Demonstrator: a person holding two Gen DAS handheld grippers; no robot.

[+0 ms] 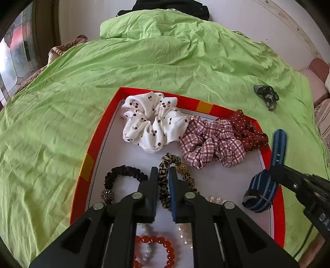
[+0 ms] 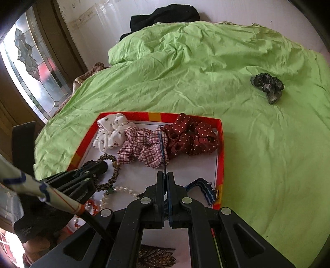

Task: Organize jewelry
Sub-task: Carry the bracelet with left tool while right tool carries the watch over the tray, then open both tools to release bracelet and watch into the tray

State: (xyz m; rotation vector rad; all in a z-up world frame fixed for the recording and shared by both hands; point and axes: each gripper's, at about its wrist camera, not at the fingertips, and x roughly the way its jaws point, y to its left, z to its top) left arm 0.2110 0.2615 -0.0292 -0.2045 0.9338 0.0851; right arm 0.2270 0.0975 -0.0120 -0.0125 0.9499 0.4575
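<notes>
A shallow red-rimmed box with a white floor lies on the green bed sheet. It holds a white cherry scrunchie, a plaid scrunchie, a red dotted scrunchie, a black hair tie, white pearls and an orange bead bracelet. My left gripper is shut on a leopard-print hair tie over the box floor. My right gripper is shut on a blue striped strap, held above the box's right side; its lower end hangs folded.
A dark grey patterned scrunchie lies loose on the green sheet to the far right of the box. Black clothing sits at the bed's far end by the wall. A stained-glass window is at left.
</notes>
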